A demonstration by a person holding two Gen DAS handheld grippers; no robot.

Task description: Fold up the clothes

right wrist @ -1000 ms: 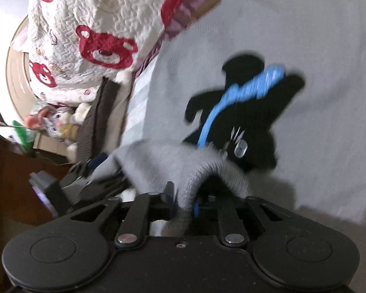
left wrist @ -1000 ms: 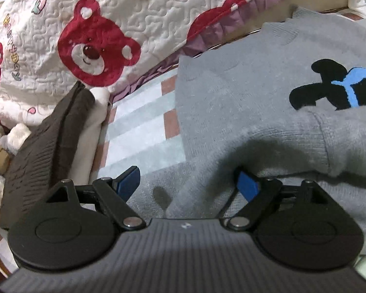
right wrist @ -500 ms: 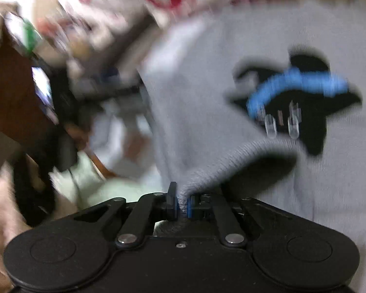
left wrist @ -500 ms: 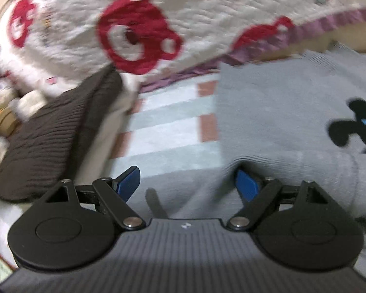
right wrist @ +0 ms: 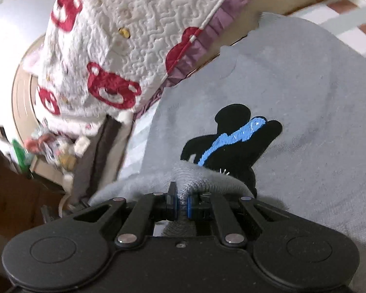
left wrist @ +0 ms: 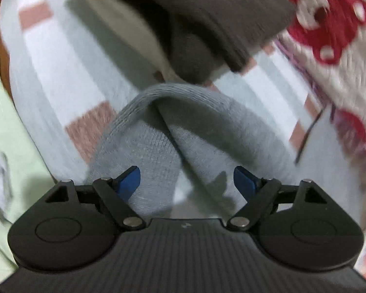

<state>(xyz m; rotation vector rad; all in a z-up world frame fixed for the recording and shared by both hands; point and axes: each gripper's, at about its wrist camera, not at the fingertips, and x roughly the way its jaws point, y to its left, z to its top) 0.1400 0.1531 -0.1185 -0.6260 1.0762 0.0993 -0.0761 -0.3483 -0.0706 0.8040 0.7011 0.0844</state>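
Grey sweater (right wrist: 292, 92) spread flat, print up, filling right half of right wrist frame. Right gripper (right wrist: 181, 201) clamped on ribbed sleeve cuff (right wrist: 195, 178), lower centre, cuff raised over print. Left gripper (left wrist: 186, 183) jaws apart, holding nothing; sleeve fabric (left wrist: 173, 112) bunched ahead, centre frame. Dark folded garment (left wrist: 207, 24) upper centre. Judgement: early stage; first sleeve fold under way, other folds outstanding.

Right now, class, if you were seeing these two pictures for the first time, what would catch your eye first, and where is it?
The black and blue figure on the grey sweater stands out mid-frame, just above the right gripper, which is shut on a sweater fold. Red bears dot the white quilt upper left. The left gripper stands open around grey knit.
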